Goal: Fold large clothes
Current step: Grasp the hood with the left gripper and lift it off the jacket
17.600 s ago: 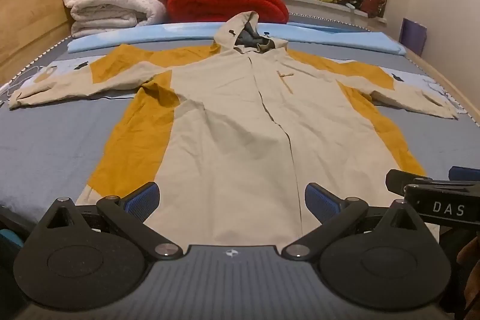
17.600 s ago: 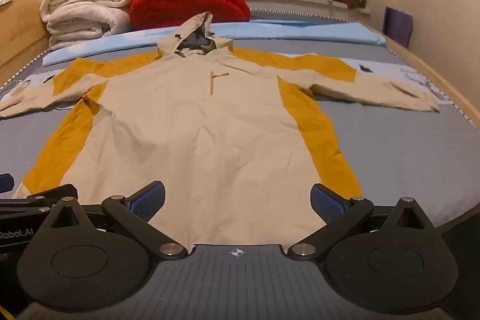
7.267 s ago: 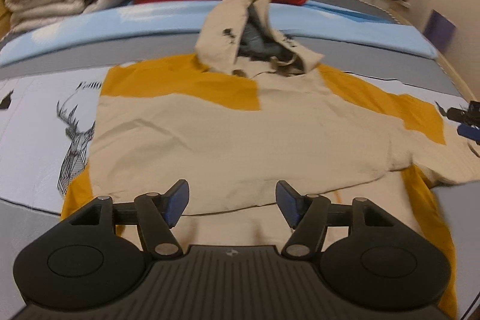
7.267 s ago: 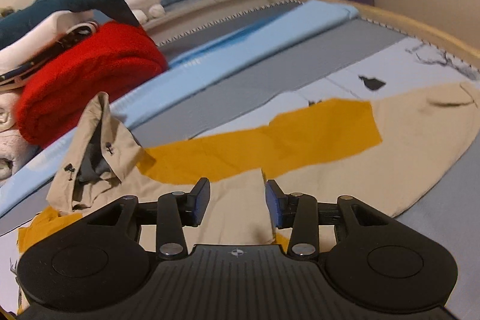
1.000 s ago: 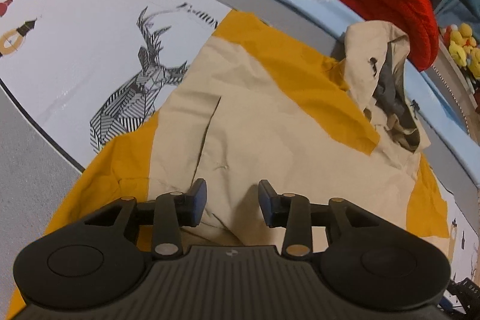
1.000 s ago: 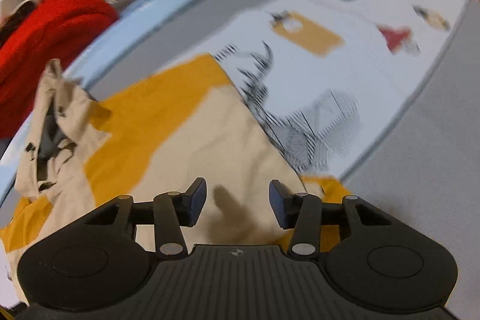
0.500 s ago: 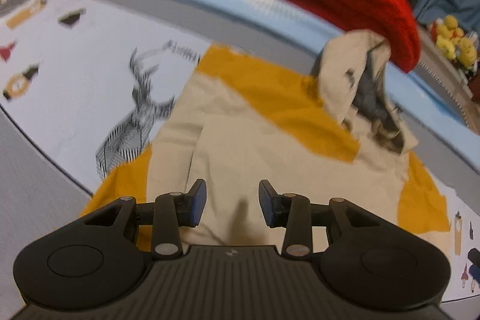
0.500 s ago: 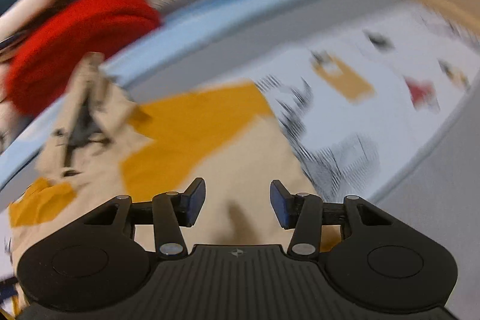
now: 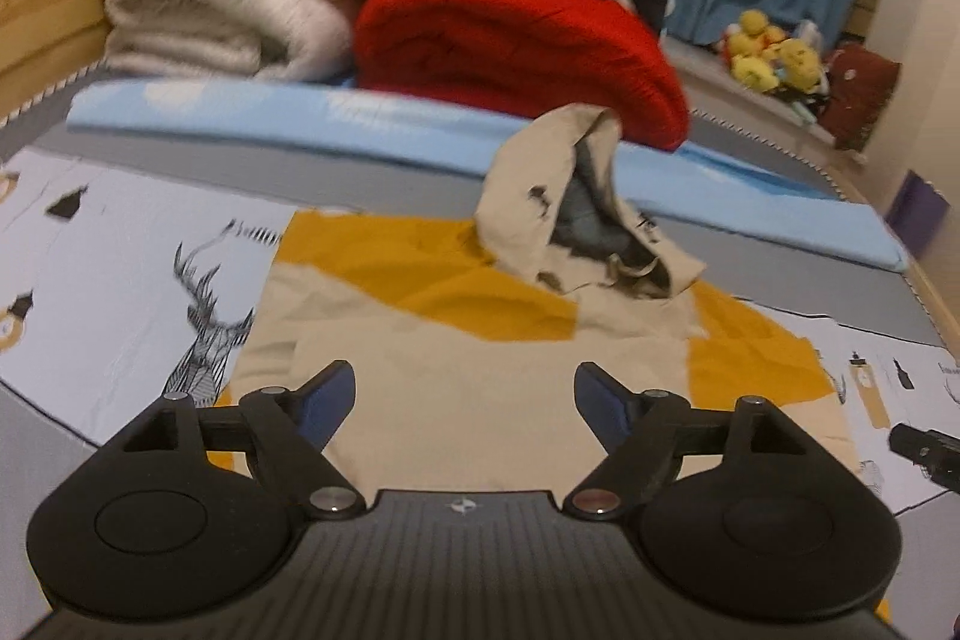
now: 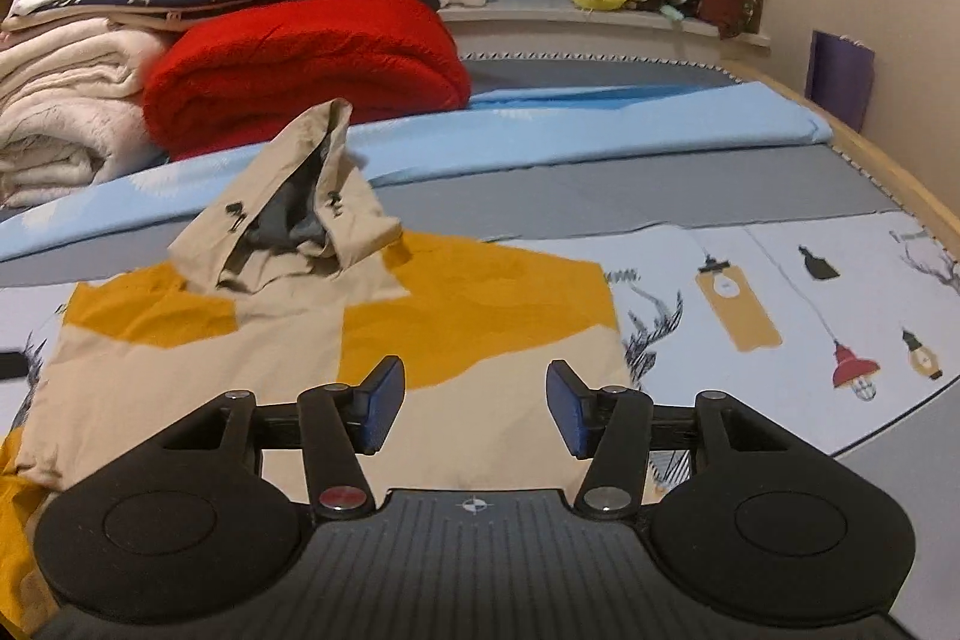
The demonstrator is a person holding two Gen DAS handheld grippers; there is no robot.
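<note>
The left gripper (image 9: 463, 388) hung over the near part of the folded coat (image 9: 480, 376), its jaws having just swung wide apart with nothing between them; the right gripper (image 10: 475, 400), jaws also just widened and empty, hovered beside it over the same cloth. The coat lay flat on the bed (image 10: 780, 196), both sleeves already turned in across the chest, and the hood (image 10: 300, 208) stood up crumpled at the far end, near the red blanket (image 10: 300, 58). The next fold probably concerned that hood or the lengthwise halving. To do it well, each gripper should pinch only the top layers at matching corners, lift together, and lay the cloth down evenly without dragging the tucked sleeves loose.
</note>
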